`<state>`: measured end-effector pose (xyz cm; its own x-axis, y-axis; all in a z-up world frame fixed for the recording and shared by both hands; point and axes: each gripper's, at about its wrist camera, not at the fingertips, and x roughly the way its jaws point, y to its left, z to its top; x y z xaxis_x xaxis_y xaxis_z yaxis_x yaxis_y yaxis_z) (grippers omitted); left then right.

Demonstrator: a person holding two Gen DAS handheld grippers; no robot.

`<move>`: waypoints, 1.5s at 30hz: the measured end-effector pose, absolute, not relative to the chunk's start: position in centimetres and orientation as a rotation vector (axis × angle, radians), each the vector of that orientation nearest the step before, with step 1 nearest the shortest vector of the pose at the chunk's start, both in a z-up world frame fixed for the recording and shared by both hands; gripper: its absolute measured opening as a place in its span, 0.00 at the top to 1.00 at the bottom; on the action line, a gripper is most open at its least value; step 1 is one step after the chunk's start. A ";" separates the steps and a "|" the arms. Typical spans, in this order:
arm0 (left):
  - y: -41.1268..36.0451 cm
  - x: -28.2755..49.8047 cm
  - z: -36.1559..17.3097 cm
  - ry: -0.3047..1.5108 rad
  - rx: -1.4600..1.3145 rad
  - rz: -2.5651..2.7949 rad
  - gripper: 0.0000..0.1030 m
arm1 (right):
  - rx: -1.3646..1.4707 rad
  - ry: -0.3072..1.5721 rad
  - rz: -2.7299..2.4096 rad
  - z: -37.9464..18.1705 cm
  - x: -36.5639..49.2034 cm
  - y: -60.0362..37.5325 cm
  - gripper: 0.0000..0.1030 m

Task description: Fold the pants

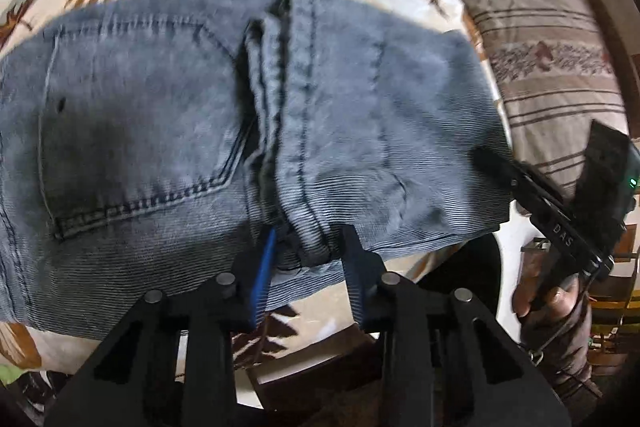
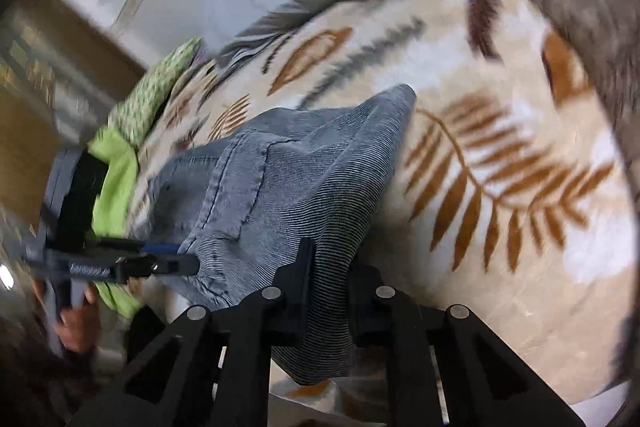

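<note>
Two black grippers clamp one pair of grey-blue pants [image 1: 168, 115]: the left gripper [image 1: 310, 247] pinches a bunched hem, the right gripper [image 2: 330, 279] a fabric edge. Beyond them, the pants lie on one leaf-patterned blanket [image 2: 500, 167], one striped pillow [image 1: 540, 39] farther off.

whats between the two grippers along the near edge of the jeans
Only denim: in the left wrist view the jeans run unbroken from the left gripper to the right gripper, with nothing lying on that stretch.
</note>
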<state>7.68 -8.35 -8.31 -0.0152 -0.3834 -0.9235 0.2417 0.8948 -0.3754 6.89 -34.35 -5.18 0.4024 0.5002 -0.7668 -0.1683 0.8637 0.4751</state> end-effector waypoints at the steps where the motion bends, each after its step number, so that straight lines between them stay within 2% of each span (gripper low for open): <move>1: -8.4 7.5 -8.7 1.503 -0.109 -0.494 0.72 | 0.287 1.087 0.425 -5.3 6.7 -33.8 0.87; 3: -8.4 7.4 -8.8 1.490 -0.114 -0.500 0.72 | 0.207 1.124 0.395 -6.5 6.7 -33.1 0.87; 5: -8.1 7.2 -8.8 1.482 -0.114 -0.515 0.72 | 0.176 1.156 0.366 -8.1 6.7 -33.2 0.83; 8: -8.1 6.7 -7.9 1.466 -0.082 -0.545 0.72 | 0.237 1.167 0.356 -8.9 7.0 -34.0 0.81; 10: -8.3 6.3 -6.4 1.432 -0.042 -0.575 0.73 | 0.240 1.178 0.356 -8.1 7.1 -34.2 0.68; 11: -8.5 6.1 -4.9 1.383 -0.018 -0.596 0.73 | 0.239 1.179 0.343 -7.7 7.2 -34.5 0.65; 13: -8.9 6.2 -2.5 1.287 0.005 -0.611 0.72 | 0.276 1.113 0.311 -5.7 7.7 -35.9 0.63; 14: -9.3 6.5 -1.8 1.261 0.006 -0.612 0.67 | 0.301 1.073 0.305 -4.7 7.9 -36.5 0.62; 16: -10.3 7.7 -1.5 1.244 -0.017 -0.607 0.61 | 0.340 0.973 0.312 -2.9 8.7 -37.1 0.62; 18: -11.0 8.8 -2.1 1.249 -0.035 -0.595 0.60 | 0.336 0.947 0.339 -2.7 9.9 -36.4 0.66; 25: -12.0 11.1 -8.5 1.359 0.010 -0.493 0.61 | 0.294 1.032 0.331 -7.3 13.0 -34.5 0.77; 27: -11.8 10.9 -9.0 1.339 0.008 -0.502 0.60 | 0.272 1.051 0.306 -8.8 13.2 -34.6 0.79; 31: -12.2 10.5 -8.9 1.307 0.041 -0.527 0.57 | 0.272 1.032 0.296 -9.8 13.0 -34.8 0.79; 36: -10.6 10.7 -8.0 1.344 -0.059 -0.531 0.57 | 0.274 1.057 0.279 -9.3 13.6 -34.5 0.75; 38: -9.2 10.5 -6.8 1.331 -0.074 -0.512 0.57 | 0.272 1.068 0.264 -8.2 13.6 -34.2 0.69; 40: -7.3 10.4 -5.4 1.297 -0.086 -0.501 0.56 | 0.259 1.048 0.276 -6.6 13.3 -33.3 0.58; 41: -5.4 10.3 -4.5 1.280 -0.106 -0.496 0.53 | 0.243 1.034 0.289 -5.7 13.0 -32.5 0.54; 43: -1.9 10.3 -3.5 1.264 -0.148 -0.466 0.44 | 0.183 0.998 0.324 -3.6 12.2 -29.8 0.39; 45: 1.7 10.6 -2.9 1.251 -0.188 -0.429 0.40 | 0.131 0.979 0.373 -2.2 11.6 -26.8 0.36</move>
